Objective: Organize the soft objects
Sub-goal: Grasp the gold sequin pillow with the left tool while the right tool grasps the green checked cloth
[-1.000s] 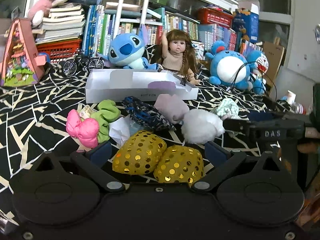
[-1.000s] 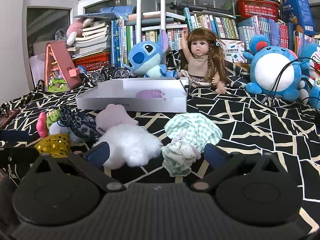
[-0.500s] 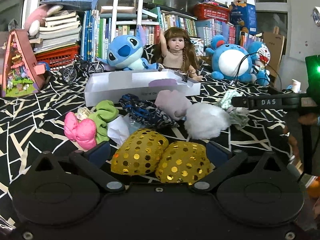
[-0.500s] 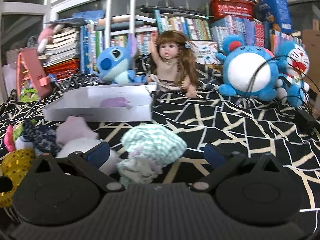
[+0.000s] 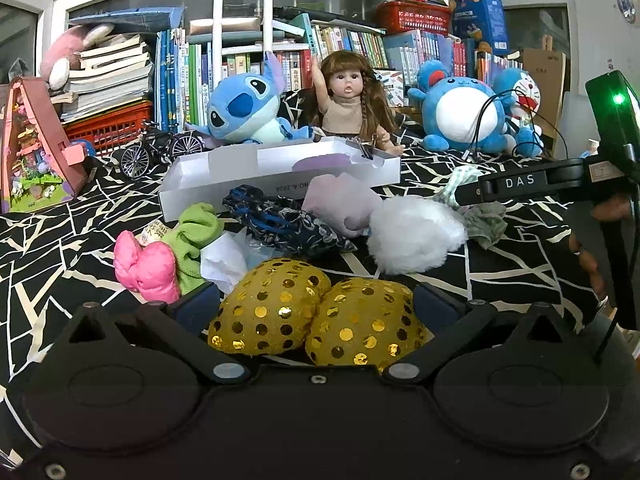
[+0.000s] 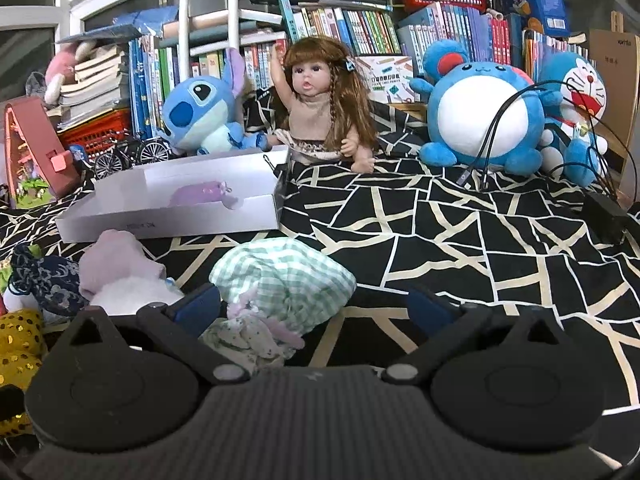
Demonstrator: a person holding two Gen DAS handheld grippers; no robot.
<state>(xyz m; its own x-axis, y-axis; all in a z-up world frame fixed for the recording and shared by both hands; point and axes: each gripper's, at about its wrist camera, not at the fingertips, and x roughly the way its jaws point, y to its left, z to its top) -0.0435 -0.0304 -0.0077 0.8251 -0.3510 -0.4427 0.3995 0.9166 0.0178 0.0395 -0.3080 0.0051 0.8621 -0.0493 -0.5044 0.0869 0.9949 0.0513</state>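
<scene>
The left gripper (image 5: 316, 308) stands wide, its fingers flanking the gold sequin pouch (image 5: 316, 320) without pinching it. The right gripper (image 6: 312, 306) is wide too, the green check cloth (image 6: 280, 284) by its left finger. Behind the heap lies the white box (image 6: 168, 216) (one lilac piece inside); the cloth-covered table (image 6: 460, 240) to its right is bare.

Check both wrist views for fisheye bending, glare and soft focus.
Left wrist: shelves bow toward the edges, a green LED flares on the right tongs' body, and the gold sequin cushions stay sharp. Right wrist: same bowing, dark vignetted corners, the green checked cloth is crisp, even indoor light.
</scene>
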